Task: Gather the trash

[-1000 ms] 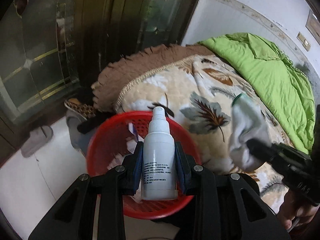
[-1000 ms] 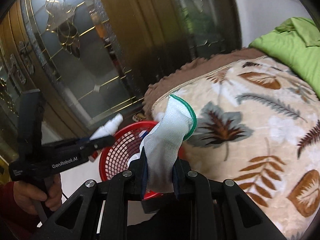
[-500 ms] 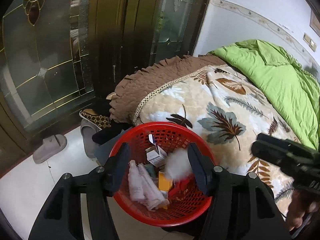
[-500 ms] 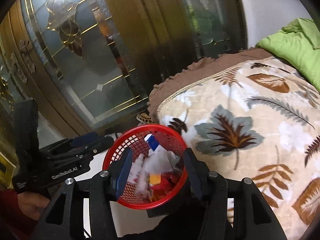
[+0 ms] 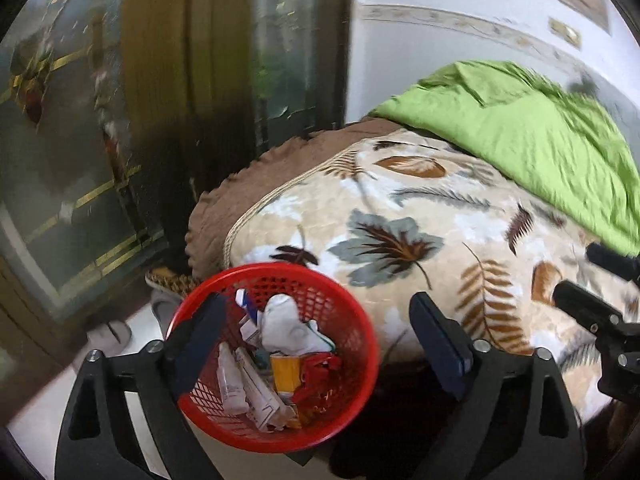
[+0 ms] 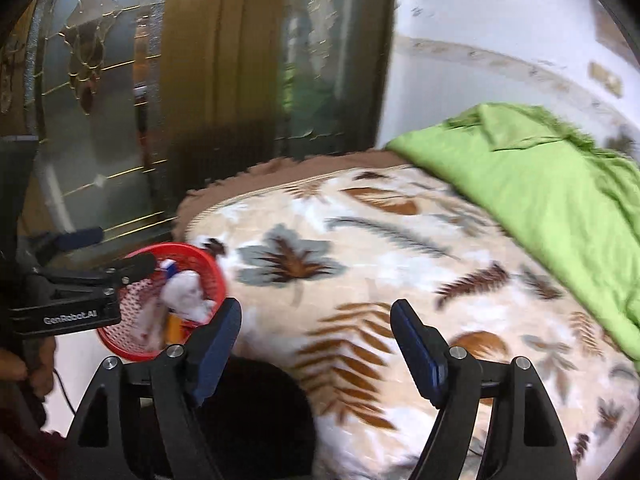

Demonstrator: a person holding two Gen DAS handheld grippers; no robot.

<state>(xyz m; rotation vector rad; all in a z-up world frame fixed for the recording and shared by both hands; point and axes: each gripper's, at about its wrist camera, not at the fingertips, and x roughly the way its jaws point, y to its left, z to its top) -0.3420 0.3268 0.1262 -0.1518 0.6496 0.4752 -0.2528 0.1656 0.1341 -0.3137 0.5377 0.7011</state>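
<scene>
Both claws have let go since a second ago: the white spray bottle (image 5: pixel 245 304) and the white sock (image 5: pixel 288 326) now lie in the one red basket (image 5: pixel 362 364) on the floor beside the bed (image 5: pixel 400 216). Left claw (image 5: pixel 318 346) is wide apart, empty. Right claw (image 6: pixel 316 344) is wide apart too, over the leaf blanket (image 6: pixel 360 264).
</scene>
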